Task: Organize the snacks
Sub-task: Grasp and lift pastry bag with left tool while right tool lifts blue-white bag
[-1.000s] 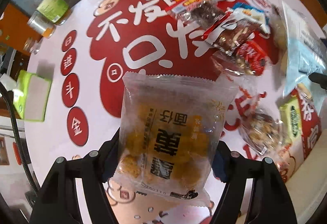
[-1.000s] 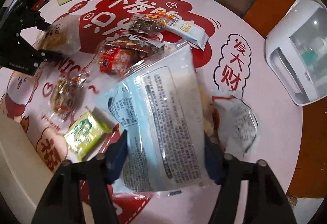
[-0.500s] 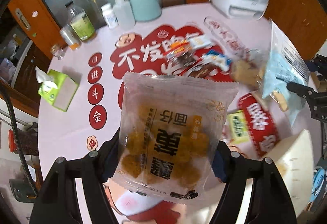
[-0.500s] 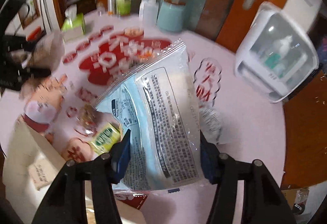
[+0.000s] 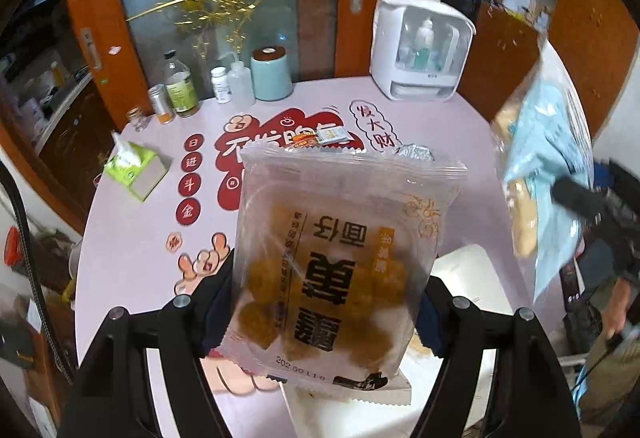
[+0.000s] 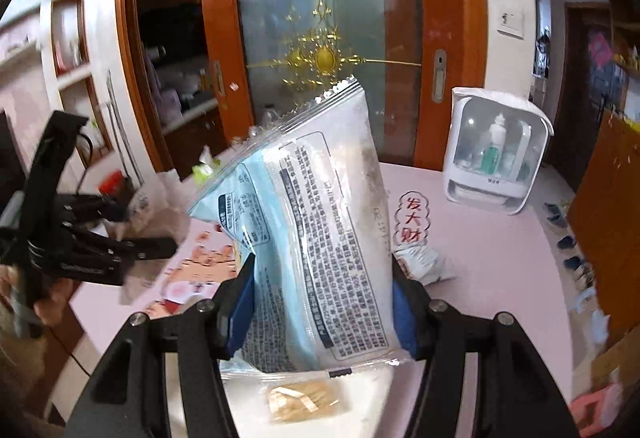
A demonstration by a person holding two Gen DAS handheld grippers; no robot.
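Two black grippers are in play, each clamped on one snack pack. In the left wrist view, the left gripper [image 5: 326,302] pinches a clear plastic packet of golden-brown fried balls with black Chinese lettering [image 5: 340,262], held upright at the centre of the frame, above the round pink desk with red printed characters [image 5: 128,238]. In the right wrist view, the right gripper [image 6: 322,302] grips a tall white and pale-blue snack bag with dense black print [image 6: 320,238], tilted slightly left, its serrated top edge reaching the upper middle.

The same blue bag appears blurred at the right edge of the left view, cut off by the frame. Behind the packet, at mid-frame, a small heap of wrappers [image 5: 320,137] peeks out; their number cannot be counted, since most are hidden. One crumpled silvery-white wrapper [image 6: 420,262] lies on the desk just right of the blue bag. Below each held pack sits a white box [image 5: 472,278], partly covered, with one tan paper label [image 6: 304,402] visible inside.

At the upper left of the left view stand one green tissue box [image 5: 134,168], about five bottles and jars [image 5: 182,88] and one pale teal canister [image 5: 272,74]; one white cabinet with a clear window [image 5: 420,52] stands upper right.
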